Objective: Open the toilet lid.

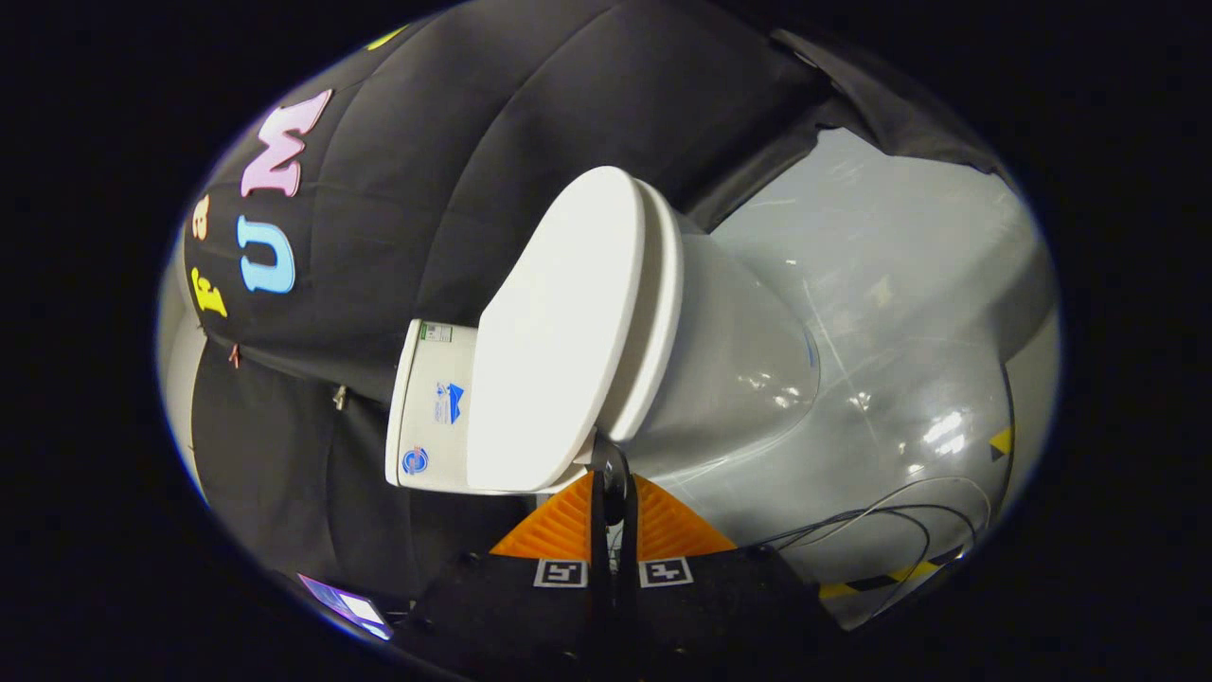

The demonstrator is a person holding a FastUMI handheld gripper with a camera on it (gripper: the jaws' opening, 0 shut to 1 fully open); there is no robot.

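Note:
A white toilet stands ahead, seen tilted because the view is rolled. Its lid (554, 322) lies down flat on the seat (663, 303), over the white bowl (748, 379). The tank (426, 407) sits behind the lid against the black cloth wall. My gripper (611, 474) is shut, its two fingers pressed together with nothing visible between them. Their tips sit right at the side rim where the lid and seat meet, near the hinge end. I cannot tell whether they touch the rim.
A glossy grey floor (900, 284) spreads beyond the bowl. Thin black cables (881, 521) loop over it near my fingers, beside yellow-and-black tape (881, 583). A small lit screen (346, 601) lies low by the cloth wall (407, 189).

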